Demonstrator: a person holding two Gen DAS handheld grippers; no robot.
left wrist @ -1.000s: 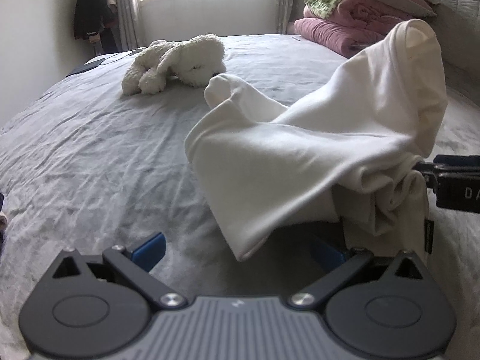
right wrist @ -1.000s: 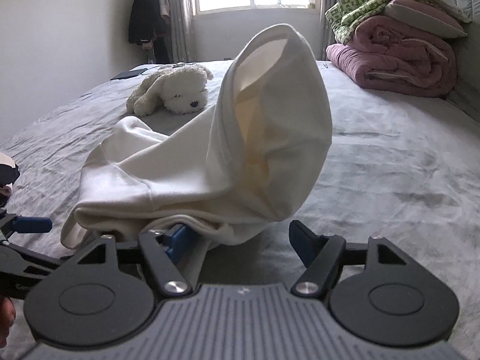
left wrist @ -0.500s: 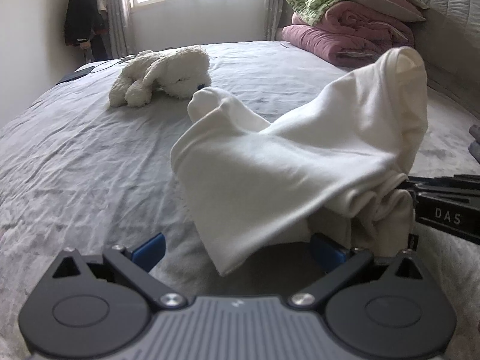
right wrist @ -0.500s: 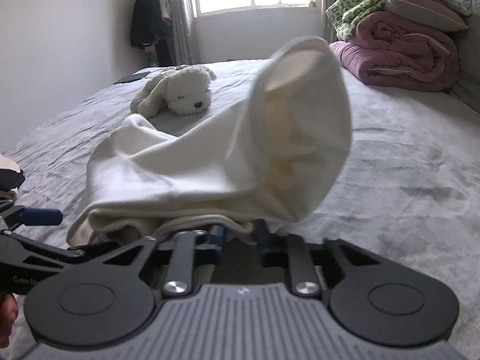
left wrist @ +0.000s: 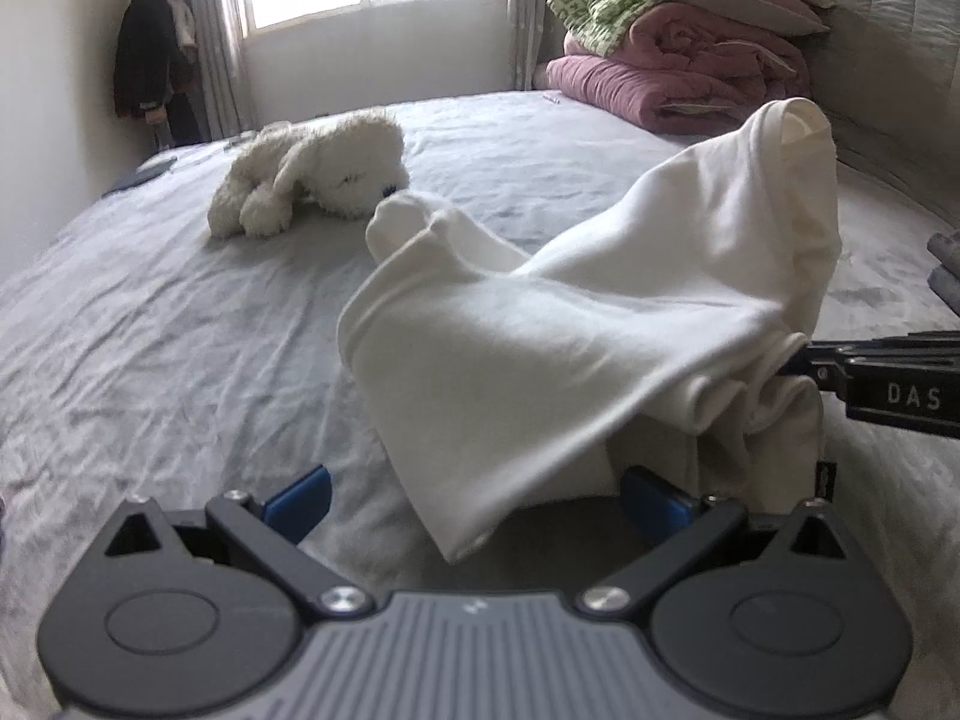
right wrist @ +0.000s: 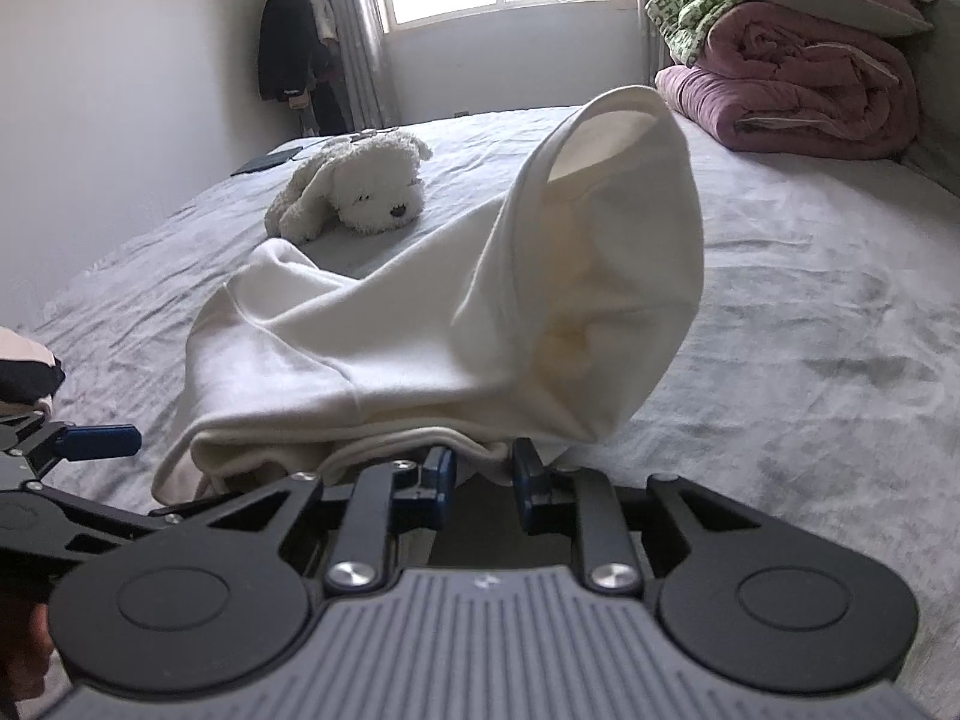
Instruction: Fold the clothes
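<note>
A white garment (left wrist: 540, 354) lies bunched on the grey bed, one sleeve standing up in a hump (right wrist: 600, 252). My right gripper (right wrist: 483, 471) is shut on the garment's near edge; it also shows in the left wrist view (left wrist: 798, 363) pinching the cloth from the right. My left gripper (left wrist: 474, 498) is open, its blue pads wide apart, with a loose flap of the garment hanging between them. The left gripper also shows at the left edge of the right wrist view (right wrist: 96, 441).
A white plush dog (left wrist: 312, 174) lies farther back on the bed (left wrist: 150, 330). Stacked pink and green quilts (left wrist: 678, 60) sit at the back right by the headboard. A dark folded item (right wrist: 24, 369) lies at the left edge. A window and hanging coats stand behind.
My right gripper has closed on the garment's near edge; it was open a second ago. The raised sleeve has tipped slightly. My left gripper stays open and has shifted slightly.
</note>
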